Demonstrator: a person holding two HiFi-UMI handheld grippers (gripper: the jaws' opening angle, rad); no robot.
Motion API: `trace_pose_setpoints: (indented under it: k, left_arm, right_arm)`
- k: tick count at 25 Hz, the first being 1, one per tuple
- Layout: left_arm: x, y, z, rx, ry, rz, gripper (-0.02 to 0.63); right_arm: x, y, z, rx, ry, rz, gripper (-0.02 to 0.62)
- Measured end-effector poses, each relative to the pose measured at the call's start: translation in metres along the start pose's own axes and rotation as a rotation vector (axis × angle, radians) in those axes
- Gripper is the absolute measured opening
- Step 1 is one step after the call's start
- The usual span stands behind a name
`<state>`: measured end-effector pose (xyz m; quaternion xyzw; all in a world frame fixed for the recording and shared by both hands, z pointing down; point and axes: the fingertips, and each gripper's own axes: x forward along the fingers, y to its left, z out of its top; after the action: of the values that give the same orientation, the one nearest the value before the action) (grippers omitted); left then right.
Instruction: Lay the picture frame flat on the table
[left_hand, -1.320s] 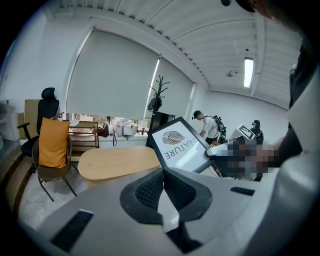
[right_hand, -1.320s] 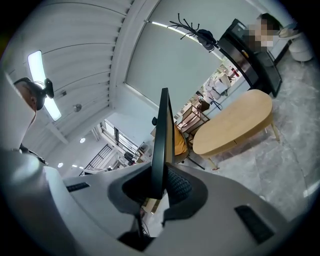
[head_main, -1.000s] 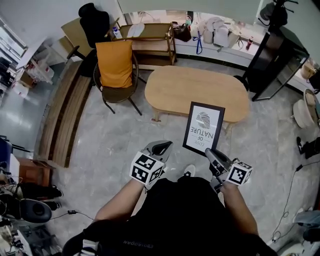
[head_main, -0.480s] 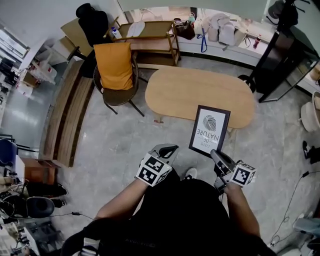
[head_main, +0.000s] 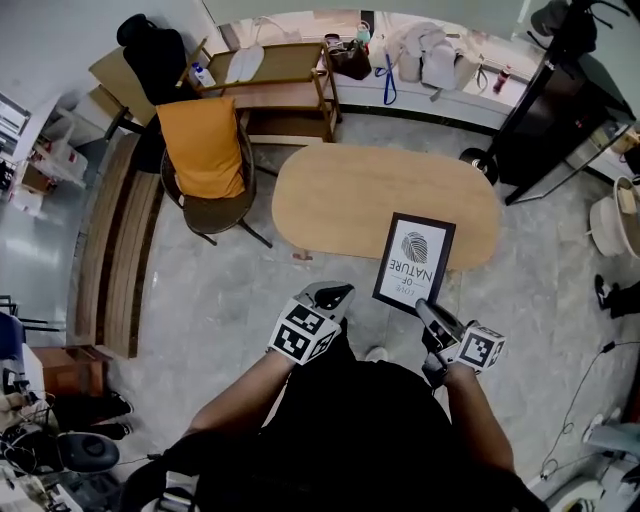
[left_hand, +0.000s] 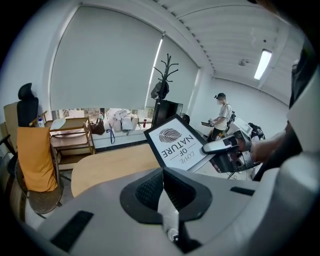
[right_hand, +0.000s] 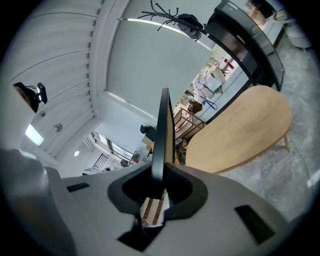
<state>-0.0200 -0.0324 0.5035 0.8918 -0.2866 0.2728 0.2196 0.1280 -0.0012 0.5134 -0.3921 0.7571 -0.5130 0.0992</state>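
A black picture frame (head_main: 413, 262) with a white print hangs in the air over the near edge of the oval wooden table (head_main: 350, 195). My right gripper (head_main: 424, 309) is shut on the frame's lower edge. In the right gripper view the frame (right_hand: 162, 131) stands edge-on between the pads. The left gripper view shows the frame (left_hand: 179, 142) tilted, with the right gripper (left_hand: 214, 146) gripping its corner. My left gripper (head_main: 327, 294) is shut on nothing and hovers left of the frame, over the floor. Its jaws (left_hand: 162, 184) meet with nothing between them.
A wicker chair with an orange cushion (head_main: 202, 148) stands left of the table. A wooden shelf cart (head_main: 268, 80) is behind it, a bench (head_main: 115, 245) along the left. A dark cabinet (head_main: 550, 105) stands at the right. A person (left_hand: 220, 115) stands far off in the left gripper view.
The whole head view has shifted: table and chair slid left and slightly up. The frame stays in the right gripper, a little closer over the table edge. Both grippers keep their states.
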Motion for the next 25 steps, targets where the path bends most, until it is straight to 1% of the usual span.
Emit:
trace_pose_setpoints:
  k: [5,9,12,15,18,21,25]
  left_arm:
    - [0.025,0.065,0.046,0.020,-0.026,-0.045,0.005]
    - [0.038,0.117,0.078,0.055,-0.039,-0.075,0.005]
    - [0.044,0.150,0.093,0.074,-0.031,-0.098,0.005]
    - [0.052,0.182,0.098,0.090,-0.005,-0.116,0.005]
    - [0.060,0.208,0.095,0.082,0.031,-0.123,0.005]
    - [0.067,0.221,0.089,0.044,0.047,-0.137,0.005]
    - [0.086,0.241,0.080,0.003,0.076,-0.126,0.005]
  right_arm:
    - [0.058,0.005,0.041,-0.025,0.002,-0.055,0.049]
    - [0.099,0.003,0.081,-0.049,-0.053,-0.094,0.049]
    - [0.124,0.001,0.101,-0.045,-0.081,-0.126,0.049]
    - [0.150,-0.008,0.116,-0.041,-0.100,-0.168,0.049]
    - [0.175,-0.021,0.121,-0.001,-0.096,-0.176,0.049]
    - [0.191,-0.048,0.116,0.033,-0.038,-0.221,0.049]
    - [0.225,-0.115,0.108,0.082,0.060,-0.292,0.049]
